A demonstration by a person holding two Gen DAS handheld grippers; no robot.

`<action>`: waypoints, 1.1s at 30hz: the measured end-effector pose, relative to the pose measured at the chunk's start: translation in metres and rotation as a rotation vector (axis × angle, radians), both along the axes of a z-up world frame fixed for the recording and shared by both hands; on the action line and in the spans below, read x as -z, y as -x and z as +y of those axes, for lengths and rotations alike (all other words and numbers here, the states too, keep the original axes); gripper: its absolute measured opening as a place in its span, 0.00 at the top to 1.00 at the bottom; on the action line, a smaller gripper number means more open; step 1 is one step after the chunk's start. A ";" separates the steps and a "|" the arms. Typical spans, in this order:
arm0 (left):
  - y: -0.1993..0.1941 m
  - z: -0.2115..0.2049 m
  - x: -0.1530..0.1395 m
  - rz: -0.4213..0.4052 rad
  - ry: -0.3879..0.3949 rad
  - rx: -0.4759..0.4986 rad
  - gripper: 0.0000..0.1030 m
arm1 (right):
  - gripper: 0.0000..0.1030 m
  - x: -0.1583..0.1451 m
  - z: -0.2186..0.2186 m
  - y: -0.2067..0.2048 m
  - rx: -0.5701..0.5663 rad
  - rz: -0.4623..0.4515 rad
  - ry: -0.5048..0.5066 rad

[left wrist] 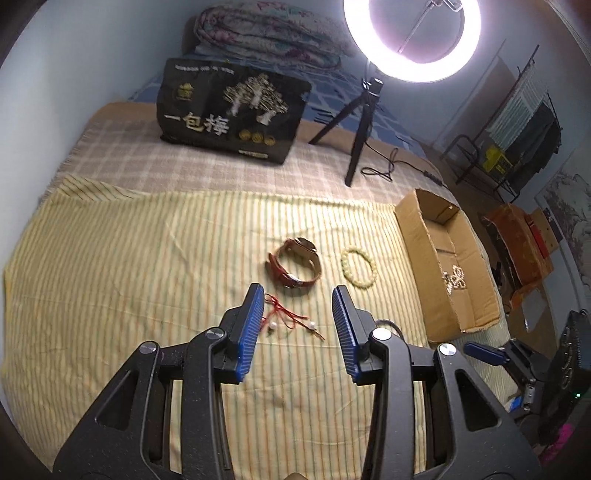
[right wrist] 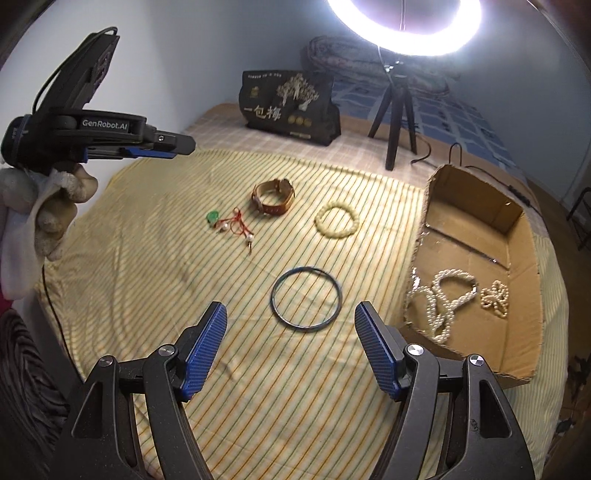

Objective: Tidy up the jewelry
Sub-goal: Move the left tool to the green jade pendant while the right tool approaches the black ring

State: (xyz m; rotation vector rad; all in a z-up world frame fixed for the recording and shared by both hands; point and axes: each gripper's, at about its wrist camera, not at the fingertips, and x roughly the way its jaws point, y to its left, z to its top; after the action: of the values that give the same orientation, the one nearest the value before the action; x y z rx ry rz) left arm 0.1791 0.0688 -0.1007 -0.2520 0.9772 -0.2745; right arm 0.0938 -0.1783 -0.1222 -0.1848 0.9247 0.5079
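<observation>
On the striped cloth lie a brown leather watch [left wrist: 296, 265] [right wrist: 273, 196], a pale beaded bracelet [left wrist: 359, 267] [right wrist: 337, 220], a red cord with pearls and a green charm [left wrist: 291, 320] [right wrist: 232, 225], and a dark thin bangle [right wrist: 306, 300]. A cardboard box [left wrist: 413, 236] [right wrist: 521, 291] at the right holds pearl necklaces [right wrist: 443, 302] [left wrist: 455, 279]. My left gripper [left wrist: 299, 293] is open above the red cord, empty. My right gripper [right wrist: 291, 310] is open, empty, with the bangle just ahead between its fingers. The left gripper also shows in the right wrist view [right wrist: 162, 146].
A black printed bag [left wrist: 232, 110] [right wrist: 291, 107] and a ring light on a tripod [left wrist: 354, 122] [right wrist: 397, 107] stand at the back of the bed. Folded quilts [left wrist: 266, 33] lie behind. A clothes rack [left wrist: 517, 147] and clutter are off the right edge.
</observation>
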 end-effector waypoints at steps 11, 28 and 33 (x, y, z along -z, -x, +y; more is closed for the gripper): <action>-0.006 -0.037 0.040 0.072 -0.022 0.124 0.75 | 0.38 0.029 0.010 -0.011 -0.032 0.062 0.007; -0.042 -0.007 0.077 0.195 0.001 0.026 0.75 | 0.52 0.054 0.018 -0.030 -0.056 0.130 0.005; -0.047 0.007 0.087 0.254 -0.018 -0.026 0.75 | 0.52 0.058 0.022 -0.032 -0.065 0.141 0.008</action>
State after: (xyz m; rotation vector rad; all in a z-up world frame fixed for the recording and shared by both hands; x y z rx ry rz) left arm 0.2262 0.0753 -0.1877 -0.2882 1.2260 -0.2127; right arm 0.1258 -0.1564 -0.1799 -0.1887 1.0607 0.5833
